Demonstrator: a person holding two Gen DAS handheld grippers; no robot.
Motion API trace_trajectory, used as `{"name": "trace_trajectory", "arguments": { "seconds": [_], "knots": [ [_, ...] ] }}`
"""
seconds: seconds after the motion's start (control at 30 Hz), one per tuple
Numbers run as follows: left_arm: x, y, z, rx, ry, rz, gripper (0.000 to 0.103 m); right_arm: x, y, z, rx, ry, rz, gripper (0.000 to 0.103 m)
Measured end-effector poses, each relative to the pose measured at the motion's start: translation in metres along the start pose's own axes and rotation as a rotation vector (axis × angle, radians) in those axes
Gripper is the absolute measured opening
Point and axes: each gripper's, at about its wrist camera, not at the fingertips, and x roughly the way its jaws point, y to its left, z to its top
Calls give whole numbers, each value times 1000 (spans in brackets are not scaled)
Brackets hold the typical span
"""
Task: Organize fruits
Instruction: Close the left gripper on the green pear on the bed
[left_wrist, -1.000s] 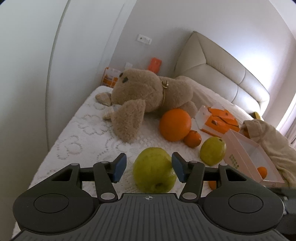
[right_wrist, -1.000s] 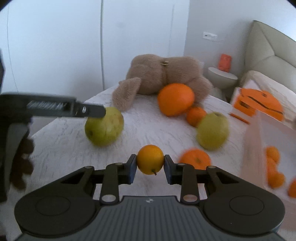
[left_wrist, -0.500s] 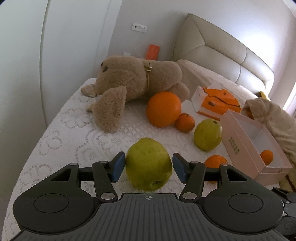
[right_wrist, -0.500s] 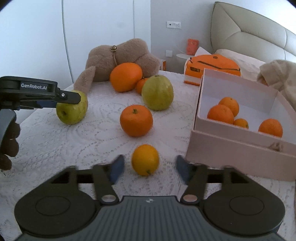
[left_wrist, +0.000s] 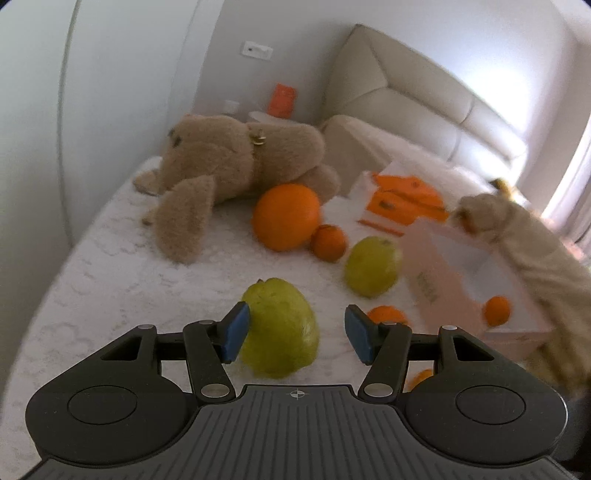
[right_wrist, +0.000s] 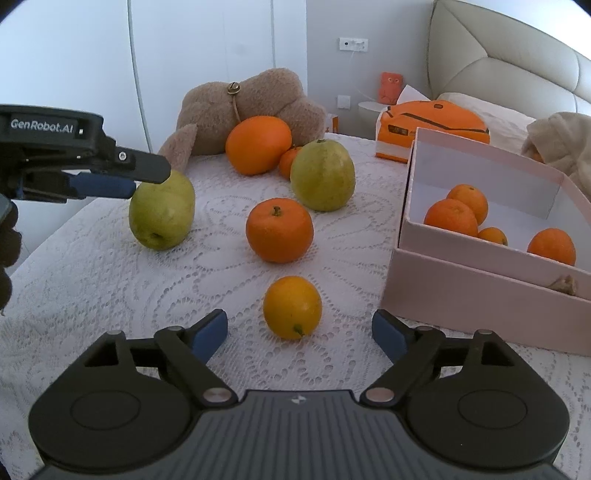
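Released since a second ago, the small round yellow-orange citrus (right_wrist: 292, 307) lies low in frame between the just-opened right gripper (right_wrist: 299, 329); regrasp centred, then carry to the pink cardboard box (right_wrist: 480, 291).

Left wrist view: low over the bed, looking down along the left gripper (left_wrist: 295, 334) toward the headboard (left_wrist: 424, 110); green pear (left_wrist: 280, 328) close between its fingers.
Right wrist view: low, behind the right gripper (right_wrist: 299, 334), facing the wardrobe wall; yellow citrus (right_wrist: 292, 307) just ahead.
Shared: pear (right_wrist: 161, 210), plush toy (left_wrist: 236, 162), pink box (right_wrist: 480, 288).
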Motion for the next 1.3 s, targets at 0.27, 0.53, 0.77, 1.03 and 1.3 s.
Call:
{"name": "trace_trajectory", "arguments": {
  "seconds": [0.27, 0.53, 0.77, 1.03, 1.3],
  "knots": [
    [11, 15, -10, -5, 7, 87, 67, 0, 0, 0, -2, 1, 0, 88],
    [12, 13, -6, -26, 0, 65, 65, 1, 1, 0, -1, 2, -1, 89],
    [24, 16, 8, -43, 3, 61, 68, 1, 1, 0, 0, 2, -3, 89],
    [48, 1, 12, 10, 58, 48, 69, 1, 1, 0, 0, 3, -3, 90],
    [60, -3, 22, 5, 79, 48, 68, 2, 1, 1, 0, 5, -2, 90]
  ]
}}
